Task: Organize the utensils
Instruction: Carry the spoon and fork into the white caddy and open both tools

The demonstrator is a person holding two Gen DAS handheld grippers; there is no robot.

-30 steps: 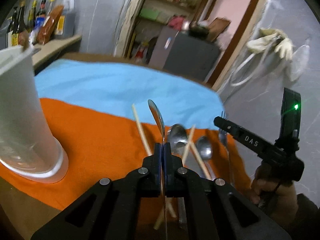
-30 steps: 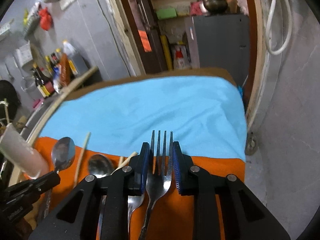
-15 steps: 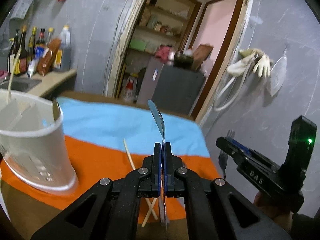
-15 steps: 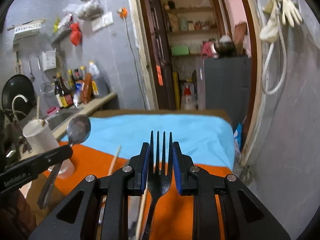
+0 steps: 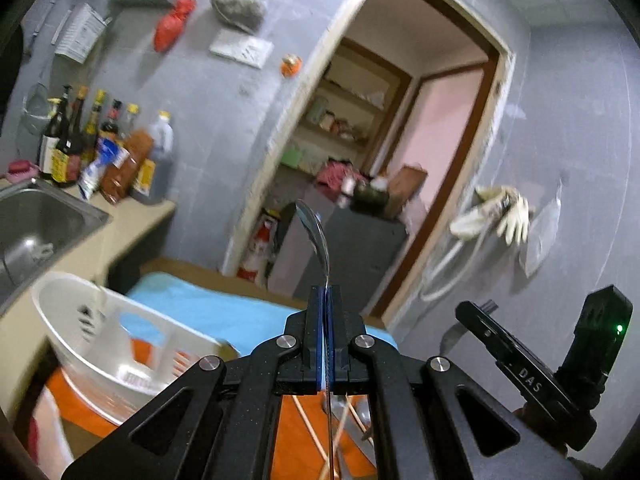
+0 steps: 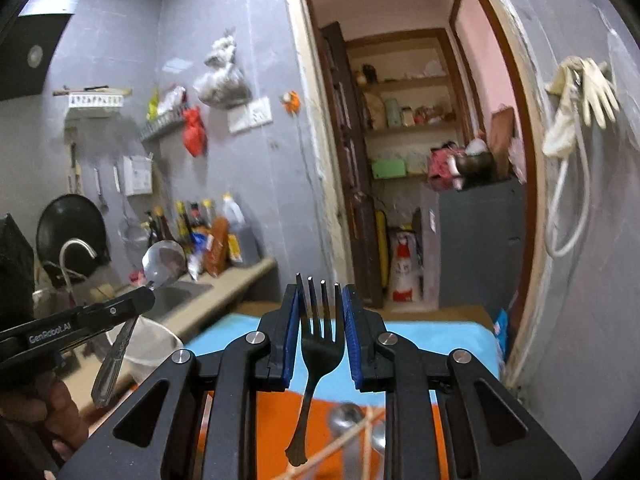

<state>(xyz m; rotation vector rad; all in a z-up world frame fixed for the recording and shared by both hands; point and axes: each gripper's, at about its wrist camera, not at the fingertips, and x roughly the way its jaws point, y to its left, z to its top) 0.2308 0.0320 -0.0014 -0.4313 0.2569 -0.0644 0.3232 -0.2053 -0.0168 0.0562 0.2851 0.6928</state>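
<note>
left claw: my left gripper is clenched on a shiny steel spoon, blue pads pinching the neck edge-on, bowl sticking up past the tips, handle running down under the body.
spoon, other view: the right cam shows the bowl above my left gripper, handle hanging down-left under it.
right claw: my right gripper grasps a dark steel four-tine fork, pads on both sides of the head, tines up, handle hanging down, tilted slightly left.
fork, other view: only the tine tips and part of the handle peek out around my right gripper in the left cam.
holder: white plastic utensil caddy with slotted walls sits low-left on the orange cloth, blurred; spoon is above and to its right, not touching.
table: blue cloth behind the orange one.
leftovers: wooden chopsticks and steel spoons lie on the orange cloth beneath both claws.
backdrop: sauce bottles on the counter beside a steel sink.
</note>
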